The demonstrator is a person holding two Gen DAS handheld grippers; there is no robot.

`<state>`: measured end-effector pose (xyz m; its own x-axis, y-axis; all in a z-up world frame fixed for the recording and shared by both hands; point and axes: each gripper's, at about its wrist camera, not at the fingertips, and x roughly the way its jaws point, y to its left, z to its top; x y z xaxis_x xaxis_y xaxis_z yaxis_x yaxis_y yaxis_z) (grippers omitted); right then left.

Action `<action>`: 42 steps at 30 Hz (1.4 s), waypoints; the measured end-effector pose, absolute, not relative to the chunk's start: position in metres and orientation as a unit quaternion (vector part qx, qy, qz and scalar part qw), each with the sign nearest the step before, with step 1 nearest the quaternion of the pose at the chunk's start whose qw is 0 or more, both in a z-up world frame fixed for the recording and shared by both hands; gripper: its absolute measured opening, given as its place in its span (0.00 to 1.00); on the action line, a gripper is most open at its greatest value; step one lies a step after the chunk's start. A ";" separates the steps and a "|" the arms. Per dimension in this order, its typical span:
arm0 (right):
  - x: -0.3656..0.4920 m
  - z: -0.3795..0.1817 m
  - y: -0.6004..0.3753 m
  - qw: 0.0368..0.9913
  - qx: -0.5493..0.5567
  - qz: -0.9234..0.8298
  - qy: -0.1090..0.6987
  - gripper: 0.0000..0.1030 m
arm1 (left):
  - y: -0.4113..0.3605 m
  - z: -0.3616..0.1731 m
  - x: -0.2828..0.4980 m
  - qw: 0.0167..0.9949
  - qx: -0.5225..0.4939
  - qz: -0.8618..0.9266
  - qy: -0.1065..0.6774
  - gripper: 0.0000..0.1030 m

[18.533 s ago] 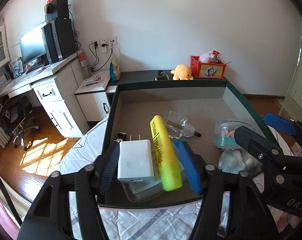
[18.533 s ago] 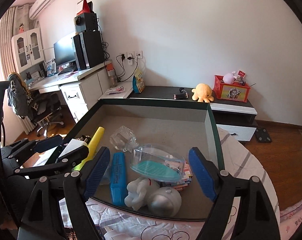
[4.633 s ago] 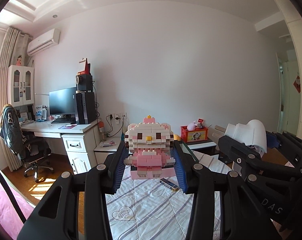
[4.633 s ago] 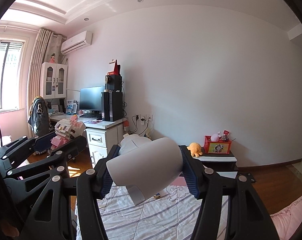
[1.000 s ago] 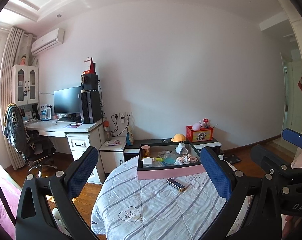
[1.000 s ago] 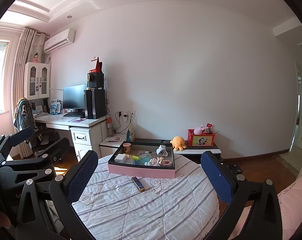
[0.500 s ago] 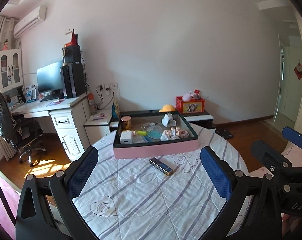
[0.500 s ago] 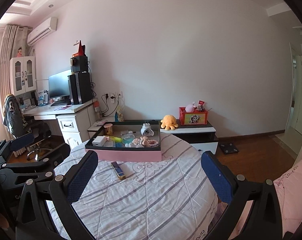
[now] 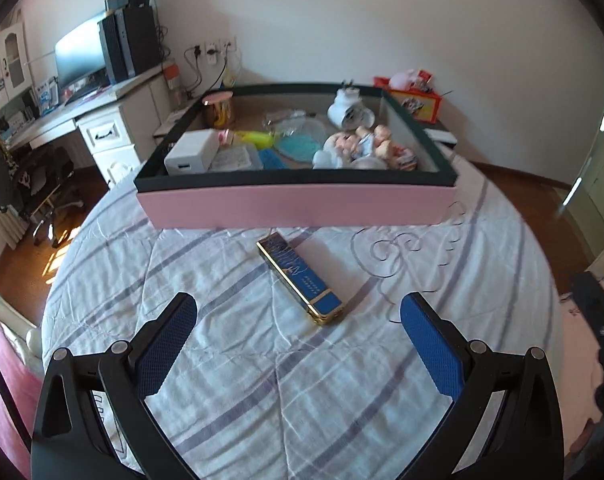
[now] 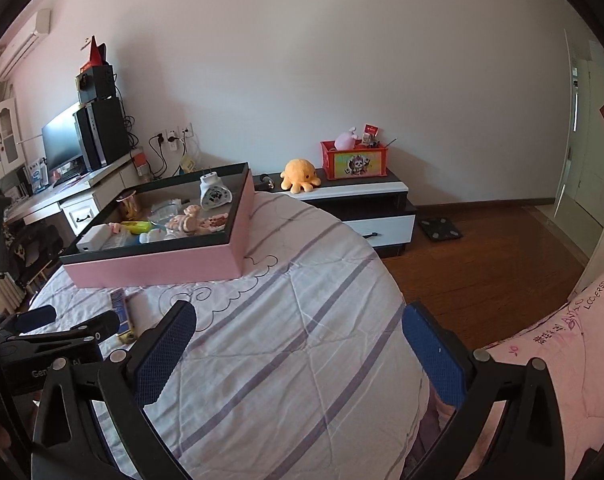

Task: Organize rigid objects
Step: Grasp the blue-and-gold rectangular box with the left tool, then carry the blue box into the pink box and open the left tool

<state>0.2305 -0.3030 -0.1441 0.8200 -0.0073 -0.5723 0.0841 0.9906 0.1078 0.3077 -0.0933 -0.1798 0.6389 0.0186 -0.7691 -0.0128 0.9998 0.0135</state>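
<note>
My left gripper (image 9: 297, 344) hung spread and empty, the blue box (image 9: 299, 278) just ahead (long axis running diagonally away to the left). My right gripper (image 10: 297, 348), also spread, was farther off, so I judged the left nearer.

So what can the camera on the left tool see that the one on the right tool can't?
Only the left view shows the whole blue and gold box lying loose on the striped cloth, with the open left tool aimed at it. Only the right view shows the orange plush octopus, the wooden floor and the open right tool. Both show the filled pink tray.
</note>
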 end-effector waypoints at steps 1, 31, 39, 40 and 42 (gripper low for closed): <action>0.236 -0.147 -0.306 0.951 0.066 -0.024 0.302 1.00 | -0.088 -0.189 0.317 0.898 -0.001 0.018 0.440 1.00; 0.402 -0.154 -0.264 0.926 0.005 0.018 0.376 0.91 | 0.028 -0.196 0.324 0.902 0.013 0.056 0.428 0.20; 0.442 -0.178 -0.256 0.897 0.013 0.043 0.439 0.35 | 0.078 -0.194 0.325 0.902 -0.004 0.075 0.426 0.20; 0.443 -0.177 -0.253 0.896 0.008 0.049 0.441 0.27 | 0.083 -0.193 0.326 0.902 -0.008 0.075 0.424 0.20; 0.445 -0.176 -0.243 0.894 -0.004 0.065 0.443 0.10 | 0.091 -0.191 0.329 0.904 -0.013 0.071 0.422 0.20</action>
